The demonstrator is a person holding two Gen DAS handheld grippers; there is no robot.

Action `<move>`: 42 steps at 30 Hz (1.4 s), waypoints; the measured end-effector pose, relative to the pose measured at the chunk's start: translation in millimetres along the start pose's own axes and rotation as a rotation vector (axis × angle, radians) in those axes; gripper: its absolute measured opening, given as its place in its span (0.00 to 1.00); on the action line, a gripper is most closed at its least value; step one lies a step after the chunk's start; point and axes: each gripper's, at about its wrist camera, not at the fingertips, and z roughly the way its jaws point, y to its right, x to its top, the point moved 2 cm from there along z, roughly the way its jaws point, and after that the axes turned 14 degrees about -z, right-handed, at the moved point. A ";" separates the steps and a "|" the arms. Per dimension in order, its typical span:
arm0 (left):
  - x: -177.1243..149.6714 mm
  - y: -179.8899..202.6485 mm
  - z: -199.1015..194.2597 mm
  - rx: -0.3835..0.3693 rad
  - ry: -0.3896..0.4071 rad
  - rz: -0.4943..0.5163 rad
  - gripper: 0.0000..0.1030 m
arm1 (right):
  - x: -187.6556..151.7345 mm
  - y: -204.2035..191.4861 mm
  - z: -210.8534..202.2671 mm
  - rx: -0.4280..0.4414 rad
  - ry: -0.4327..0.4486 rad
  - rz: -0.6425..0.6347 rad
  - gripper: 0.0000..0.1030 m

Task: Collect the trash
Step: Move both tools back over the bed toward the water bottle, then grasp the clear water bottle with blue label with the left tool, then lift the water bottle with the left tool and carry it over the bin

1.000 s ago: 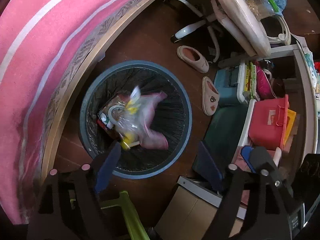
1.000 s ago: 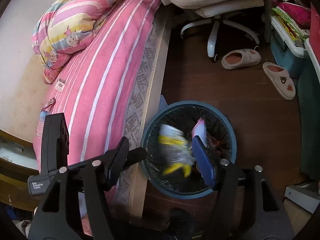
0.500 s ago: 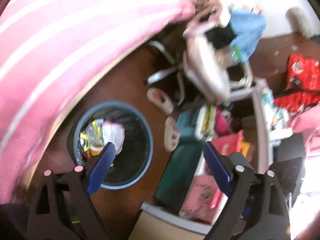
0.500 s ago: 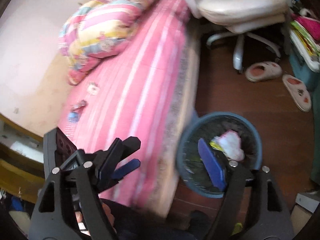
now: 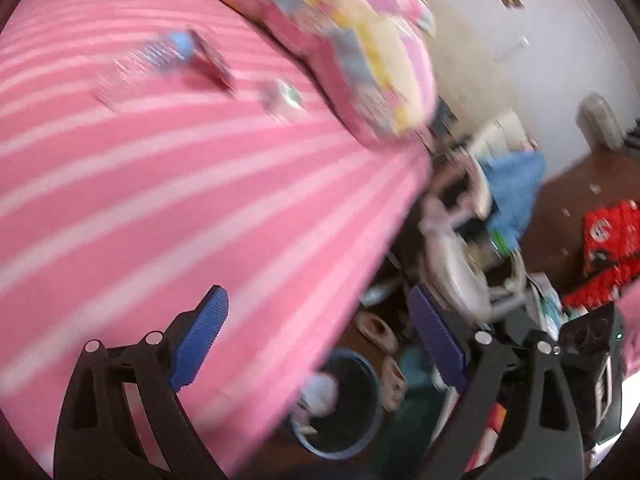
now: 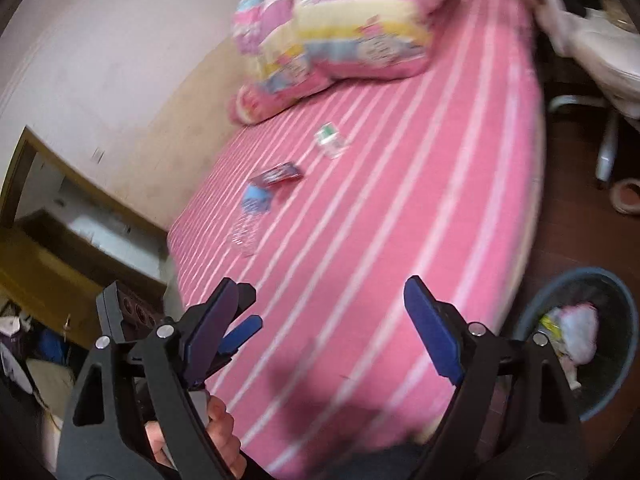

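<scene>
Both views swung from bin to bed, each hand-held gripper spread empty, right view alone shows hand

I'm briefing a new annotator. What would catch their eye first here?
The pink striped bed fills both views, a patterned quilt bunched at its far end. Three bits of litter lie mid-mattress: a clear bottle, a red wrapper, a small clear packet. The bin stands beside the bed.

Clear plastic bottle with blue label, red wrapper and small clear packet lie mid-bed. Blue bin beside bed's edge holds bagged trash.
</scene>
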 end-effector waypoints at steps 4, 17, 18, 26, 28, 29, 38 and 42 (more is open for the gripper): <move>56.8 -41.7 -13.2 0.053 0.106 -0.003 0.86 | 25.0 -38.8 65.9 0.057 -0.050 -0.027 0.82; 204.7 -135.0 33.6 0.155 0.224 0.018 0.86 | 97.8 -112.3 269.5 0.185 -0.225 -0.004 0.82; 208.6 -136.1 36.7 0.149 0.218 0.018 0.86 | 104.1 -116.7 291.3 0.208 -0.255 0.010 0.82; 234.0 -139.5 71.7 0.162 0.167 0.098 0.86 | 125.1 -125.7 380.0 0.209 -0.375 0.062 0.82; 236.6 -144.2 83.7 0.164 0.129 0.098 0.86 | 125.9 -123.4 397.7 0.198 -0.404 0.070 0.82; 237.0 -144.2 87.4 0.153 0.113 0.096 0.85 | 126.4 -121.6 404.4 0.191 -0.412 0.075 0.82; 234.9 -148.0 88.5 0.134 0.082 0.086 0.65 | 116.3 -98.4 423.1 0.210 -0.473 0.139 0.57; 219.2 -131.1 71.8 0.124 0.089 0.133 0.65 | 108.5 -96.2 382.7 0.218 -0.433 0.155 0.57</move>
